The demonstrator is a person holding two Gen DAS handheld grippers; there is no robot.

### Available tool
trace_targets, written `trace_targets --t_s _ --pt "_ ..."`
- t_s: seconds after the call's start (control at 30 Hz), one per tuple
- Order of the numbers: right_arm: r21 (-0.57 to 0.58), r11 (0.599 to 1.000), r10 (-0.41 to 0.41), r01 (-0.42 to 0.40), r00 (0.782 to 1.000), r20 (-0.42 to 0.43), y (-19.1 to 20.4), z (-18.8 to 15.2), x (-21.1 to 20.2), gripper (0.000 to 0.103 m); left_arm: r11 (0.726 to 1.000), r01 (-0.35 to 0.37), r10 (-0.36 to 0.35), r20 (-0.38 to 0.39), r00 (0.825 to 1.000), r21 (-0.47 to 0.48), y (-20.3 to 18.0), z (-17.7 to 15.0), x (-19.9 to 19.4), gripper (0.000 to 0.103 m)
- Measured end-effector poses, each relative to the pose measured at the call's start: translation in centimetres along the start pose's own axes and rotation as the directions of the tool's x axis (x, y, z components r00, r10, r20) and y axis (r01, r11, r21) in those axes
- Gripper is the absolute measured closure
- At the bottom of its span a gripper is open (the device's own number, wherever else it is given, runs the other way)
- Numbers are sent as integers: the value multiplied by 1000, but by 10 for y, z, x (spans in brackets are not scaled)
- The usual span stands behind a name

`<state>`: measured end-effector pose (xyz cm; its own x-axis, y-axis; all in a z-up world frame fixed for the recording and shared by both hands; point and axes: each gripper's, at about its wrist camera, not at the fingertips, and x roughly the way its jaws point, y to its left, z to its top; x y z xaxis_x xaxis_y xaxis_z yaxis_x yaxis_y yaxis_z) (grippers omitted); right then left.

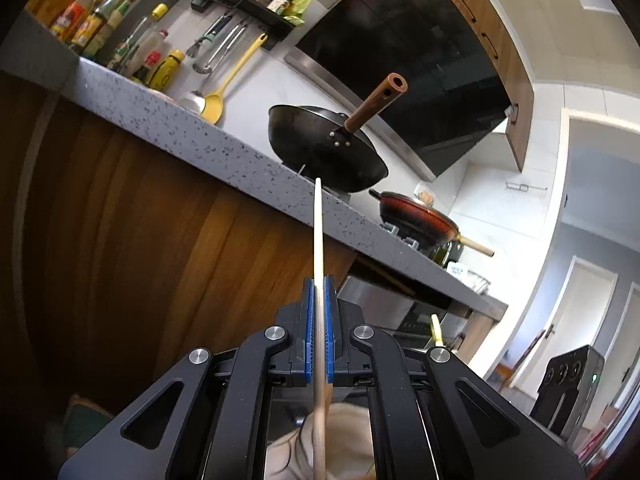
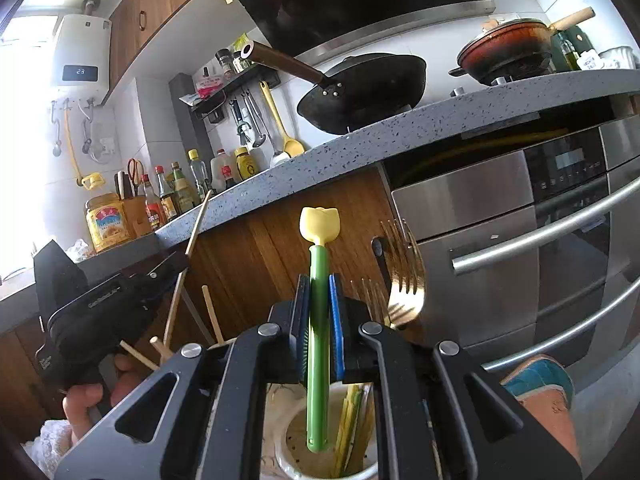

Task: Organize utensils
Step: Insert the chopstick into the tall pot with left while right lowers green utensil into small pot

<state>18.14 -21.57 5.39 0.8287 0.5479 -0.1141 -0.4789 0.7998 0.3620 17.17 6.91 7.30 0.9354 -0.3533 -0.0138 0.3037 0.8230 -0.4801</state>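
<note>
My left gripper point(image 1: 319, 322) was clamped on a wooden chopstick point(image 1: 317, 236), pads pressed flat against the shaft, tip pointing up toward the countertop edge point(image 1: 224, 152). My right gripper point(image 2: 319, 322) was clamped narrow on a green utensil with a yellow tulip end point(image 2: 319, 280), gripped mid-handle so its lower end hung inside the white holder cup point(image 2: 292, 452) directly below. I judged that grip was chosen to keep the handle vertical for a straight drop. The cup already held yellow-green sticks. Gold forks point(image 2: 404, 280) stood just right of my right fingers; loose chopsticks point(image 2: 210, 312) leaned at left, near the left gripper as seen from the right wrist point(image 2: 112, 312). Open room lay upward only. The counter overhang and oven front point(image 2: 520, 240) were close ahead.
</note>
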Motion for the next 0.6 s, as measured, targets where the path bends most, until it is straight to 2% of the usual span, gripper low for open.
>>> trace_targets --t_s 0.27,0.6 --pt "3 1000 14 -14 1000 -15 1 -7 8 93 999 40 -39 58 998 -28 0 -7 6 98" --pt "-5 1000 2 -2 1000 -21 1 -12 7 93 997 54 -57 69 996 45 -12 -16 2 98"
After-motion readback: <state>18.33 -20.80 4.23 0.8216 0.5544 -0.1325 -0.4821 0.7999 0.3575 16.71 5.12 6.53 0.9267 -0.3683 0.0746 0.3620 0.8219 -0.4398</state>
